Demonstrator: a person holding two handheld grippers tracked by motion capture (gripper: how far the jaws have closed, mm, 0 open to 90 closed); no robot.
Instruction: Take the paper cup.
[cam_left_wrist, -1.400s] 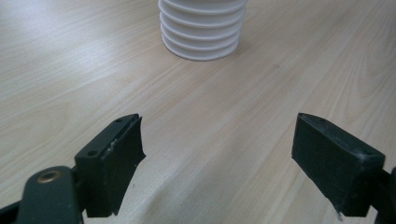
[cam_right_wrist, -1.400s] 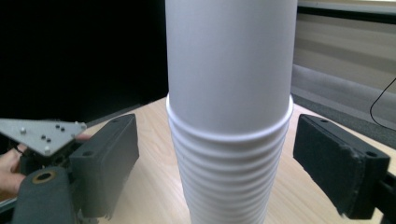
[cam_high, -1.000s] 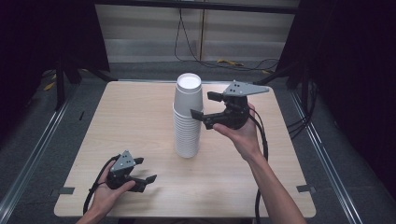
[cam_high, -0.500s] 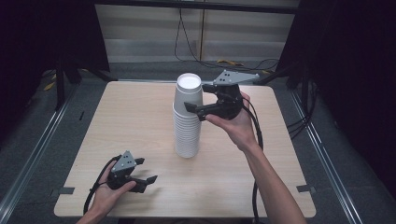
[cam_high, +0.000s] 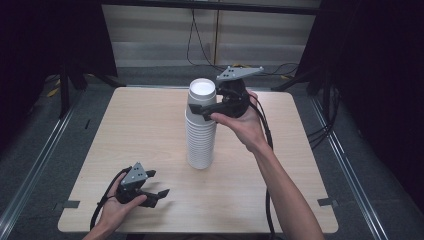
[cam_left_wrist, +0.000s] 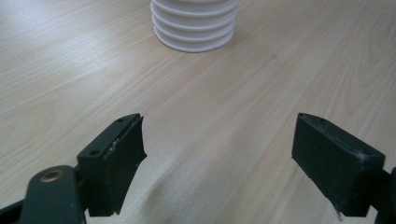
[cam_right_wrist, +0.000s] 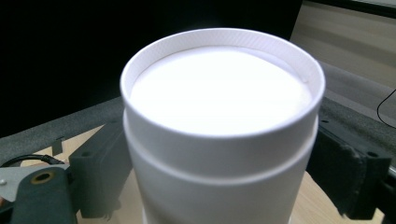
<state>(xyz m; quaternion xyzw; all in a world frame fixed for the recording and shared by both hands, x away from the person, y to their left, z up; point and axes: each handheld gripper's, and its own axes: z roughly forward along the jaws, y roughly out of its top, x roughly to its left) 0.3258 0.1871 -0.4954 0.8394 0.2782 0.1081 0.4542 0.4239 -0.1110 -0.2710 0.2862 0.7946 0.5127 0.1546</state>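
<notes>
If that right gripper (cam_high: 206, 111) squeezes and lifts straight away, I reckon the whole thing could go sideways, because the stack of white cups (cam_high: 201, 135) is tall and narrow and stands free near the middle of the table (cam_high: 150, 130), a bit toward the far edge, with nothing bracing it. Nested cups like to cling, so pulling the top cup (cam_right_wrist: 219, 135) could drag the next one or two up with it, or a slightly off-centre pull could tip the column toward the near edge. Nobody is holding the base either: the left gripper (cam_high: 152, 194) is parked down by the near left corner, well apart from the stack, jaws spread wide and empty, just hovering low over bare wood with the bottom few rims of the stack ahead of it in the left gripper view (cam_left_wrist: 194, 25). Up top, the right jaws are open about as wide as the cup and sit on either side of it just under the rim; from the right gripper view the pads look right beside the wall, maybe touching, but I honestly cannot tell whether they're pressing yet. Squeeze too hard and that thin wall will probably dent; too soft and it slips.
</notes>
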